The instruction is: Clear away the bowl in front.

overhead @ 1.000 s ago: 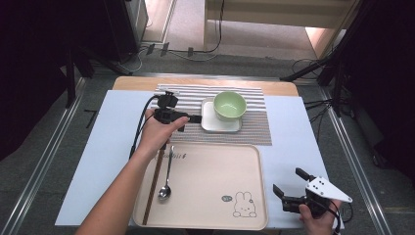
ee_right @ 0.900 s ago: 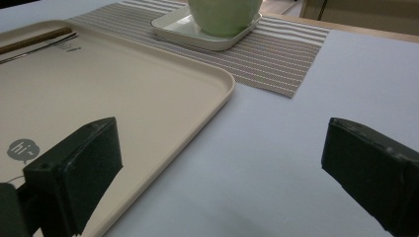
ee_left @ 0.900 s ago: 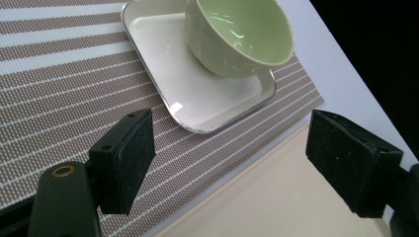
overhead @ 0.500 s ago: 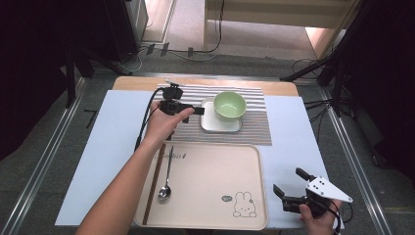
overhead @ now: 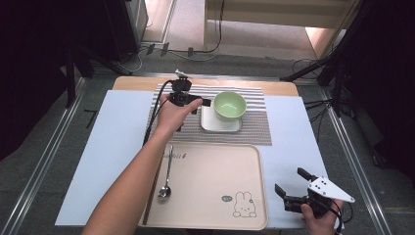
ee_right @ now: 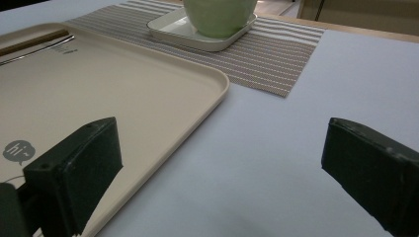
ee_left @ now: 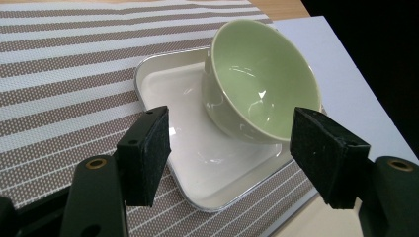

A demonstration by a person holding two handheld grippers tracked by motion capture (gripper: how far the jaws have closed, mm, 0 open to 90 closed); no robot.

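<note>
Since a second ago the left claw (overhead: 201,106) has slid forward along the striped mat (overhead: 254,129) toward the green bowl (overhead: 229,105); its jaws gape apart, empty, just short of it. That bowl sits on a white plate (overhead: 220,126). Well apart, the right claw (overhead: 289,185) hangs open beside the tray (overhead: 215,196), over the bench.

On my feed, the left black two-jaw gripper (overhead: 201,103) has a boxy dark body with a black cable (overhead: 154,115) looping from it and a small pale fitting on top. Its square black foam-faced pads (ee_left: 148,153) sit on arms with a brass-coloured screw hole each. The right black gripper (overhead: 289,186) carries a grey three-cornered plate (overhead: 330,189) dotted with small dark holes. My left forearm (overhead: 132,188) is bare, no sleeve.
</note>
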